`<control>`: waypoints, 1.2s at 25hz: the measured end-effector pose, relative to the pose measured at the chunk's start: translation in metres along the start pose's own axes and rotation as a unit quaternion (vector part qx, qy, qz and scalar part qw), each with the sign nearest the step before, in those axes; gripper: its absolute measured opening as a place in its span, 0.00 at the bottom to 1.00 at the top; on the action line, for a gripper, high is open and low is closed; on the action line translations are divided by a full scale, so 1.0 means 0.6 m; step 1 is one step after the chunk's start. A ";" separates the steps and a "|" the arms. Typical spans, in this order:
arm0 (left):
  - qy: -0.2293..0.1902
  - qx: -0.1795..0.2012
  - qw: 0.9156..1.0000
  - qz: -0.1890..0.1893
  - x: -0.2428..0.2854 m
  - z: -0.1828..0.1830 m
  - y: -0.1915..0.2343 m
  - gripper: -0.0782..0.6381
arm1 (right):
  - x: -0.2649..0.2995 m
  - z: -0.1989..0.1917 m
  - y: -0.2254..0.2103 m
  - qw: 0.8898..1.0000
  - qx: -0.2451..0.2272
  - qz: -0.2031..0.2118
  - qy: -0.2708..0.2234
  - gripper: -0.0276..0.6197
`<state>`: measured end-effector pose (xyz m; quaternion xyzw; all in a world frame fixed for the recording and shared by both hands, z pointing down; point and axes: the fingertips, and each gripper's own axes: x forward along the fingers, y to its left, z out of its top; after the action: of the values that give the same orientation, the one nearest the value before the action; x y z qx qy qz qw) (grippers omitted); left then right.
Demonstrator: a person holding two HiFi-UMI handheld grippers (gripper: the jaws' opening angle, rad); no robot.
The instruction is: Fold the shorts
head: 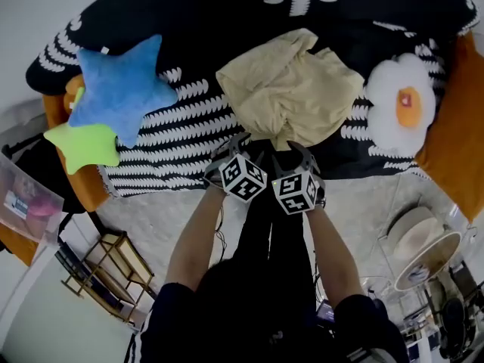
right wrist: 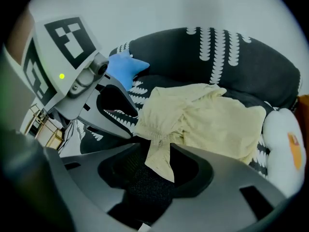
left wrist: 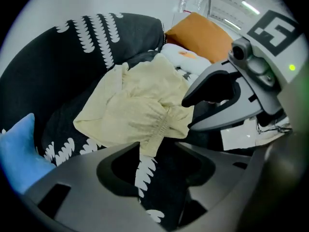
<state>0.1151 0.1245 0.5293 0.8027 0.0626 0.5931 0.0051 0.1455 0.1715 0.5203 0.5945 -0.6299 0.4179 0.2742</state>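
Both with jaws apart, left gripper [head: 233,148] and right gripper [head: 297,153] at the shorts [head: 291,85]: light, limp cloth, best pinched along the gathered waistband [left wrist: 161,124]

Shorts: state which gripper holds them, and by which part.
Neither grips them yet. The near gathered edge of the shorts lies between the parted jaws of the left gripper and the right gripper, with no pad pressing.
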 end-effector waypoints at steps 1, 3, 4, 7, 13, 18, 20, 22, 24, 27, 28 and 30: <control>0.002 0.010 1.000 0.005 0.011 -0.002 0.004 0.40 | 0.013 -0.004 -0.004 1.000 0.005 -0.006 0.002 0.34; 0.006 0.034 0.999 0.008 0.030 -0.007 0.003 0.36 | 0.036 -0.015 -0.007 1.000 0.007 -0.014 0.010 0.31; 0.009 0.047 0.999 0.007 0.040 -0.011 -0.004 0.37 | 0.044 -0.027 -0.005 1.000 -0.001 -0.014 0.020 0.31; 0.028 0.073 0.997 0.010 0.071 -0.029 -0.009 0.37 | 0.068 -0.063 -0.004 0.997 -0.025 -0.021 0.063 0.34; 0.024 0.081 0.996 0.016 0.078 -0.034 0.021 0.24 | 0.069 -0.070 -0.011 0.998 -0.020 -0.017 0.049 0.26; 0.039 0.096 0.995 0.006 0.040 -0.050 0.041 0.22 | 0.029 -0.075 -0.024 0.999 -0.040 -0.010 0.031 0.19; 0.048 0.089 0.995 0.014 0.018 -0.061 0.060 0.22 | 0.005 -0.078 -0.028 0.998 -0.051 -0.009 0.026 0.19; 0.057 0.078 0.995 0.024 -0.007 -0.073 0.080 0.22 | -0.019 -0.085 -0.029 0.997 -0.067 -0.008 0.029 0.19; 0.061 0.072 0.995 0.033 -0.035 -0.082 0.099 0.21 | -0.041 -0.089 -0.022 0.995 -0.091 -0.003 0.031 0.19; 0.057 0.085 0.994 0.031 -0.071 -0.084 0.103 0.21 | -0.074 -0.088 -0.001 0.991 -0.133 0.007 0.030 0.19; 0.056 0.098 0.993 0.026 -0.079 -0.083 0.096 0.21 | -0.084 -0.089 0.006 0.989 -0.146 0.009 0.029 0.19; 0.060 0.133 0.989 0.014 -0.091 -0.089 0.078 0.21 | -0.104 -0.092 0.020 0.986 -0.165 0.008 0.031 0.19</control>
<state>0.0529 0.0686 0.4970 0.7601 0.1298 0.6266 -0.1133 0.1342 0.2504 0.4933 0.5227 -0.6865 0.3283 0.3843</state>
